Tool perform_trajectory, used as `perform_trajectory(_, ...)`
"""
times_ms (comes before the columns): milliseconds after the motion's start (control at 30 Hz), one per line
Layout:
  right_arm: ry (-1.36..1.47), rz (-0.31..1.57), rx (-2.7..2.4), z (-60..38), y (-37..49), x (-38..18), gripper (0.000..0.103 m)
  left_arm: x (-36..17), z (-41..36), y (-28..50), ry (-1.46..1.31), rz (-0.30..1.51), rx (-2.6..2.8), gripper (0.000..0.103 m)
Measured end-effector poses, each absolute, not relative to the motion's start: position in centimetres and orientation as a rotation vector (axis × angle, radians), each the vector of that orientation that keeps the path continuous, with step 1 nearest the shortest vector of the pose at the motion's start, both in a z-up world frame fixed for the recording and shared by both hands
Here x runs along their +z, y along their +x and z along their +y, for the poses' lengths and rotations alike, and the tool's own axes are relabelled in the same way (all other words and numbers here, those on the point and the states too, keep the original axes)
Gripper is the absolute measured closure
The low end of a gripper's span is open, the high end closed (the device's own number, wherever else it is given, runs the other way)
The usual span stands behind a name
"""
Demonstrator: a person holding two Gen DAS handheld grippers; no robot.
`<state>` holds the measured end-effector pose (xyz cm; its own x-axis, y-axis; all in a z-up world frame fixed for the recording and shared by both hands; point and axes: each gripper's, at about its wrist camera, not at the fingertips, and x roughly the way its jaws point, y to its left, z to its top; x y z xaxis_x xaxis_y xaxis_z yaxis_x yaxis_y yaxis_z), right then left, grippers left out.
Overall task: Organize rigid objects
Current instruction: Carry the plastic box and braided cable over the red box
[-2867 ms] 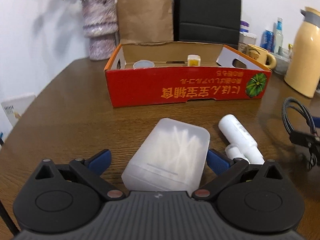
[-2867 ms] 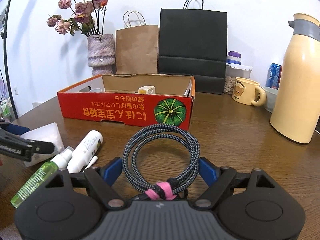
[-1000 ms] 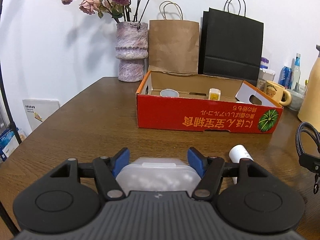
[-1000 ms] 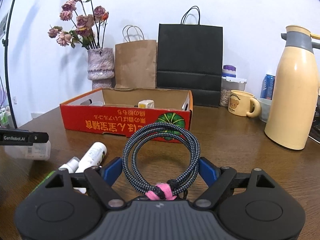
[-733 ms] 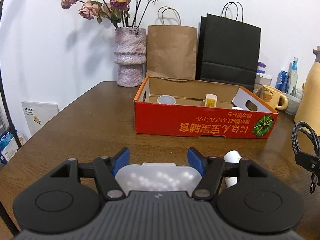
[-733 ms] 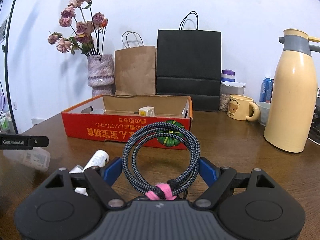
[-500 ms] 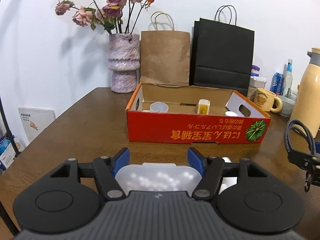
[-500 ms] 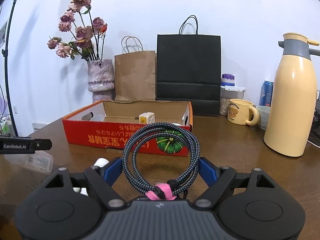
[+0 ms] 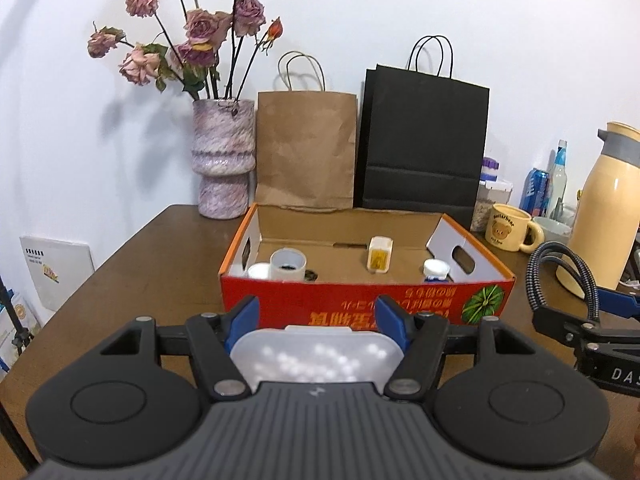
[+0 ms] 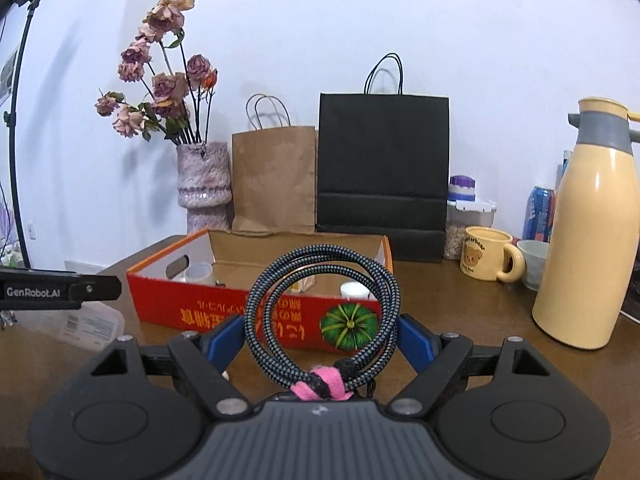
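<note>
My left gripper is shut on a translucent cotton swab box, held above the table just in front of the red cardboard box. My right gripper is shut on a coiled braided cable tied with a pink band, also lifted in front of the red cardboard box. The cable shows at the right in the left wrist view. The swab box shows at the left in the right wrist view. Inside the red box are a small cup, a yellow item and a white-capped bottle.
A vase of dried roses, a brown paper bag and a black paper bag stand behind the box. A bear mug, cans and a tall cream thermos stand at the right.
Both grippers have risen and moved toward the red box, carrying the swab box and the cable. The white bottles on the table have dropped out of view.
</note>
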<state>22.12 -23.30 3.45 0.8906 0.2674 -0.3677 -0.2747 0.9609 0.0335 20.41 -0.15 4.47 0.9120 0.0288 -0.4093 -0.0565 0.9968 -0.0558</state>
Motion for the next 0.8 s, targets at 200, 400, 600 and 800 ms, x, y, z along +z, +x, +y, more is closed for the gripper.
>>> perform_trajectory(200,-0.015,0.362,0.279,-22.8,23.4,4.5,0.021,5.4,-0.6,21.8,-0.070,0.410,0.040,0.037)
perform_trajectory(400,-0.018,0.354,0.281,-22.2,24.9,5.2,0.021,6.3,-1.0,23.2,-0.068,0.387,0.043,0.037)
perform_trajectory(600,-0.012,0.351,0.285,-21.5,26.5,5.7,0.021,6.6,-1.1,24.8,-0.075,0.373,0.054,0.037)
perform_trajectory(800,-0.012,0.353,0.279,-20.7,28.6,5.9,0.021,6.8,-0.9,26.8,-0.091,0.371,0.073,0.037)
